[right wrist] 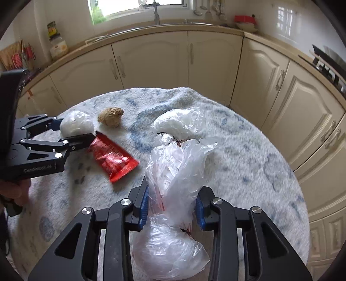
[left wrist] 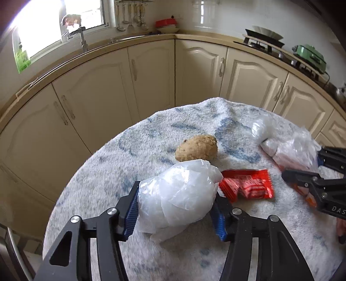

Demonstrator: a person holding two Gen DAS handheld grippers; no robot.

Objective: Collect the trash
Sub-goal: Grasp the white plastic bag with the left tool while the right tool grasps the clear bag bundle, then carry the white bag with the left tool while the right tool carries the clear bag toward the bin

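Trash sits on the furry surface [left wrist: 103, 164]: left gripper [left wrist: 175, 213] squeezes the white bag ball [left wrist: 179, 194], right gripper [right wrist: 173, 207] squeezes the clear bag [right wrist: 175, 173] (near side), so lift both slowly, keeping hold.

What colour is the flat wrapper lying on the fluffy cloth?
The wrapper is bright red. It shows best in the left wrist view.

- Cream cabinet doors [left wrist: 151, 71] with arched panels curve round the far side under a tan countertop [right wrist: 194, 28].
- A bright window [left wrist: 64, 19] glows far left, above a tap [right wrist: 156, 10].
- White tiled wall [left wrist: 216, 15], far right.
- Utensils [left wrist: 132, 15] hang beside the window.
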